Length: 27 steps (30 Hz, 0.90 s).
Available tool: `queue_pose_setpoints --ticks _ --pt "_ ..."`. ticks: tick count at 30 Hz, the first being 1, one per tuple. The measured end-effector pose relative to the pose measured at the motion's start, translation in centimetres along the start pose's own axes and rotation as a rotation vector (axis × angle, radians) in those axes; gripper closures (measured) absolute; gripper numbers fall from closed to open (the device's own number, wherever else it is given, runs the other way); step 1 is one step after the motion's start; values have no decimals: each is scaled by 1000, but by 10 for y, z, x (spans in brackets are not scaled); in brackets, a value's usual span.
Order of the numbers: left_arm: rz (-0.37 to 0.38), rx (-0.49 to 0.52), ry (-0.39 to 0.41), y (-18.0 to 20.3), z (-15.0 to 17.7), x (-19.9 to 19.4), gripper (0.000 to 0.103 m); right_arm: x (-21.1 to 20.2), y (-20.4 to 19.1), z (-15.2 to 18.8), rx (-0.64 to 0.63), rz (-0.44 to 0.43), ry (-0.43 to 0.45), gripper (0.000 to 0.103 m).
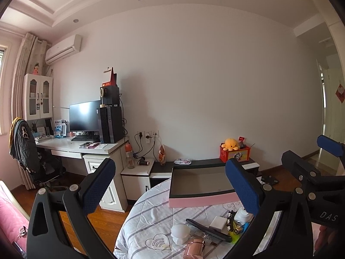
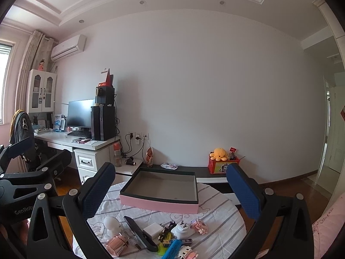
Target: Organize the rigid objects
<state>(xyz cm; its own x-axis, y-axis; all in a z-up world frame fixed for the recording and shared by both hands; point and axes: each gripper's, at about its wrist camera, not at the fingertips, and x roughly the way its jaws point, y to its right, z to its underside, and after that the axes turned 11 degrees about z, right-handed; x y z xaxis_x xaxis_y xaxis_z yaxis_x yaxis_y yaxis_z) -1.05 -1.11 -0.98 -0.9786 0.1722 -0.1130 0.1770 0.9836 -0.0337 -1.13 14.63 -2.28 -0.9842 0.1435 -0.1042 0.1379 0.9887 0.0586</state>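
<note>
Bedroom walls in pale grey rise behind a round bench [image 2: 217, 222] draped in a white cloth with grey stripes. On it lies the landmark, an open pink tray [image 2: 159, 205] with a dark rim and a bare grey floor. Nearer the camera than the tray sits a loose cluster of small things: a white dome-shaped lamp [image 2: 112, 223], a black flat bar [image 2: 140, 233], a white square charger [image 2: 152, 230], a white plug adapter [image 2: 182, 230], a pink block figure [image 2: 200, 226], a rose-pink bottle [image 2: 117, 245] and a blue tube [image 2: 172, 249]. None of them touches the tray. Beyond the tray, against the wall, a yellow octopus plush [image 2: 219, 153] tops a red box [image 2: 223, 165].

Both grippers hover above the cluster. The left gripper [image 1: 172, 185] has its blue-padded fingers [image 1: 98, 186] spread wide with nothing between them. The right gripper [image 2: 170, 191] likewise has its fingers [image 2: 243, 192] parted and unloaded.
</note>
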Motion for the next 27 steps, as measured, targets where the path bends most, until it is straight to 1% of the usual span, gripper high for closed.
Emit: queue_pose_setpoints --ticks 9,13,18,23,26,27 --pt "-3 -3 -19 1 4 22 0 19 1 4 3 -4 -22 0" --pt "4 1 -40 3 9 35 0 28 3 8 4 -2 -36 0" --pt "7 1 -68 3 17 49 0 41 5 18 4 6 -73 0" --pt "14 -5 -126 -1 32 69 0 58 8 34 -2 18 -123 0" --pt "5 -4 -175 -8 49 82 0 70 9 47 -17 32 -169 0" --pt "1 -6 -207 -13 58 89 0 75 10 54 -23 38 -192 0"
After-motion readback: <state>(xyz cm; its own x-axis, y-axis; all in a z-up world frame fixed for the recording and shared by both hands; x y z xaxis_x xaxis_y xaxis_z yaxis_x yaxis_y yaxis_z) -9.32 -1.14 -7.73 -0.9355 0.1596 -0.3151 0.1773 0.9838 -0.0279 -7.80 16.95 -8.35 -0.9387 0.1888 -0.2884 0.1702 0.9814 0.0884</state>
